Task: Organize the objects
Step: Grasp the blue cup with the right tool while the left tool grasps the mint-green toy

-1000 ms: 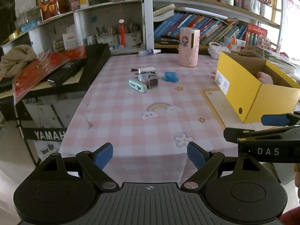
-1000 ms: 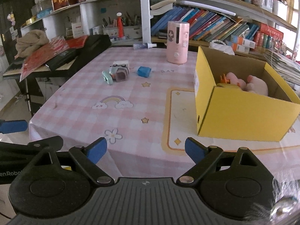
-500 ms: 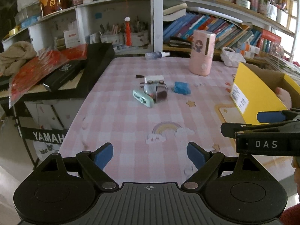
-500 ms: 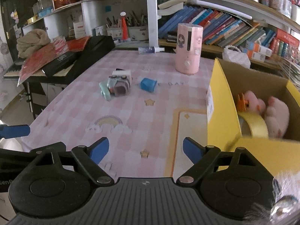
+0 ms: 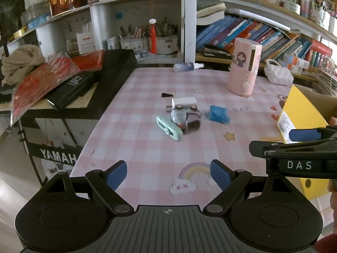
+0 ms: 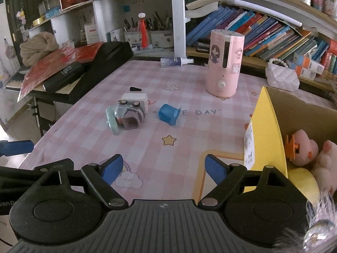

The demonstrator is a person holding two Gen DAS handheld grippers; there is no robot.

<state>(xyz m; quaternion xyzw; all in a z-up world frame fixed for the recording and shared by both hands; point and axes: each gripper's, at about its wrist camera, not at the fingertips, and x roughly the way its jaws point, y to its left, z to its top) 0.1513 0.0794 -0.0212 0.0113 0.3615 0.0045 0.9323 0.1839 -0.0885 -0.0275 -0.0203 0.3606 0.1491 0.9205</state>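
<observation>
Both grippers hang over the near edge of the pink checked table (image 5: 147,147), jaws spread wide with nothing between them: the left gripper (image 5: 168,174) and the right gripper (image 6: 163,168). Straight ahead of the left one lies a small cluster: a mint clip (image 5: 169,128) touching a clear jar (image 5: 186,119), with a white block (image 5: 184,100) just behind. A blue cup (image 6: 167,114) lies on its side ahead of the right gripper. The yellow box (image 6: 267,130) stands just to its right, holding pink plush toys (image 6: 305,150) and a tape roll (image 6: 305,181).

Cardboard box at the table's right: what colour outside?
Yellow outside, brown inside; the cardboard box shows best in the right wrist view.
</observation>
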